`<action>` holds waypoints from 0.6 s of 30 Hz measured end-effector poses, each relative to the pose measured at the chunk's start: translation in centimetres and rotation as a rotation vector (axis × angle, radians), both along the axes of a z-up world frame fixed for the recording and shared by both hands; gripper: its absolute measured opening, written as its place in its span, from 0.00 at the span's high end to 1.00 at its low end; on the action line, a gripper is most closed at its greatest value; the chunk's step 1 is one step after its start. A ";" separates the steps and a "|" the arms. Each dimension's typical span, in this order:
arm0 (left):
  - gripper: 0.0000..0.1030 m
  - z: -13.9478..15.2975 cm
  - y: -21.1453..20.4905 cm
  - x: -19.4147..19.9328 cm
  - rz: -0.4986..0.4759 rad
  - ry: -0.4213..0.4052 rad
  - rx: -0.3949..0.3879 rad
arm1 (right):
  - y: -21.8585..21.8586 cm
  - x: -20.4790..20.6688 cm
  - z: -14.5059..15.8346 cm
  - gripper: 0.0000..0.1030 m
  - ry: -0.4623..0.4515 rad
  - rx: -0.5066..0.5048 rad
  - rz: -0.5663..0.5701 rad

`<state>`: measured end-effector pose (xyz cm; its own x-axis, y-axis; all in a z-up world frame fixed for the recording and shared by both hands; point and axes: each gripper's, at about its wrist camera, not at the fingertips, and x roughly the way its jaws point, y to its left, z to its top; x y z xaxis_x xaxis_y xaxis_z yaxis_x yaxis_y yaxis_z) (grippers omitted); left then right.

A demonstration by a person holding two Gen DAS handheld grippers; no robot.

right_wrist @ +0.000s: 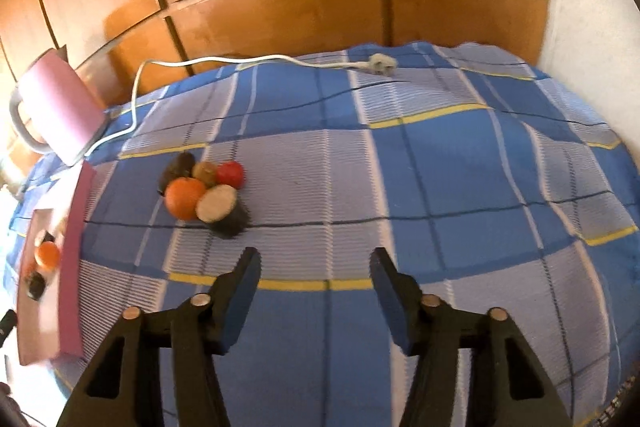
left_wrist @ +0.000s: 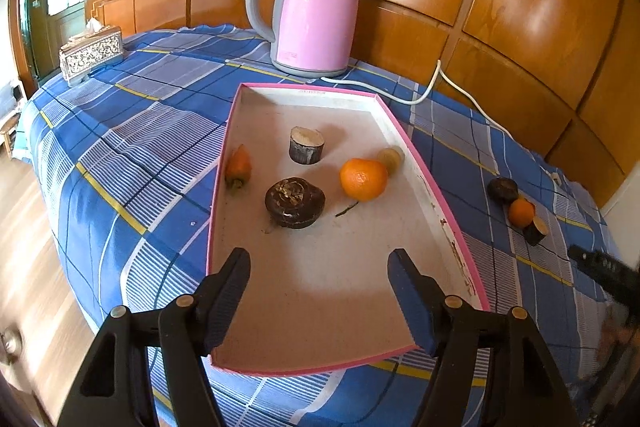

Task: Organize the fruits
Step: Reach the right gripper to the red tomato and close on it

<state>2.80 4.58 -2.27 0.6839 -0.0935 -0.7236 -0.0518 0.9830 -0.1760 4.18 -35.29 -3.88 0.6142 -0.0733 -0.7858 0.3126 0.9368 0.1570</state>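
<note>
A pink-rimmed tray [left_wrist: 448, 215] lies on the blue plaid cloth. In it are a dark water chestnut [left_wrist: 295, 202], an orange [left_wrist: 363, 179], a cut sugarcane piece [left_wrist: 306, 144], a small carrot [left_wrist: 239, 167] and a pale slice [left_wrist: 391, 158]. My left gripper [left_wrist: 320, 259] is open and empty above the tray's near end. A cluster lies on the cloth right of the tray: an orange [right_wrist: 185, 197], a sugarcane piece [right_wrist: 222, 209], a red fruit [right_wrist: 231, 174], a brown fruit [right_wrist: 205, 172] and a dark chestnut [right_wrist: 178, 167]. My right gripper [right_wrist: 316, 257] is open and empty, short of that cluster.
A pink kettle [left_wrist: 312, 7] stands behind the tray, its white cord [right_wrist: 224, 61] and plug [right_wrist: 380, 64] trailing across the cloth. An ornate tissue box [left_wrist: 91, 54] sits far left. A wooden panelled wall backs the table. The table edge drops to a wooden floor at left.
</note>
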 end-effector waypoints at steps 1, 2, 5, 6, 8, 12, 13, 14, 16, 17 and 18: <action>0.30 0.0 0.1 0.0 0.004 -0.001 0.000 | 0.0 0.6 0.0 0.54 0.003 0.020 0.011; 0.30 0.0 0.2 -0.1 0.007 -0.001 0.000 | 0.0 1.2 0.0 0.56 0.005 0.044 0.020; 0.29 -0.1 0.5 -0.2 0.019 0.003 0.000 | 0.1 2.8 0.1 0.59 0.007 0.078 0.039; 0.29 -0.1 0.6 -0.3 0.023 0.004 -0.001 | 0.2 3.6 0.2 0.59 0.007 0.092 0.047; 0.29 -0.2 0.9 -0.3 0.031 0.006 -0.003 | 0.3 5.0 0.2 0.59 0.013 0.116 0.061; 0.29 -0.3 1.2 -0.3 0.040 0.010 -0.006 | 0.4 8.0 -0.1 0.59 0.040 0.167 0.071; 0.29 -0.4 1.3 -0.3 0.041 0.012 -0.008 | 0.5 8.7 -0.3 0.59 0.047 0.183 0.076; 0.29 -0.4 1.4 -0.3 0.043 0.015 -0.009 | 0.6 9.2 -0.4 0.59 0.054 0.192 0.077; 0.29 -0.5 1.5 -0.2 0.044 0.019 -0.010 | 0.7 10.3 -0.9 0.59 0.076 0.206 0.070; 0.29 -0.6 1.5 -0.2 0.044 0.021 -0.011 | 0.8 10.8 -1.2 0.59 0.084 0.214 0.067; 0.29 -0.6 1.5 -0.2 0.044 0.023 -0.012 | 0.8 11.3 -1.5 0.59 0.099 0.225 0.066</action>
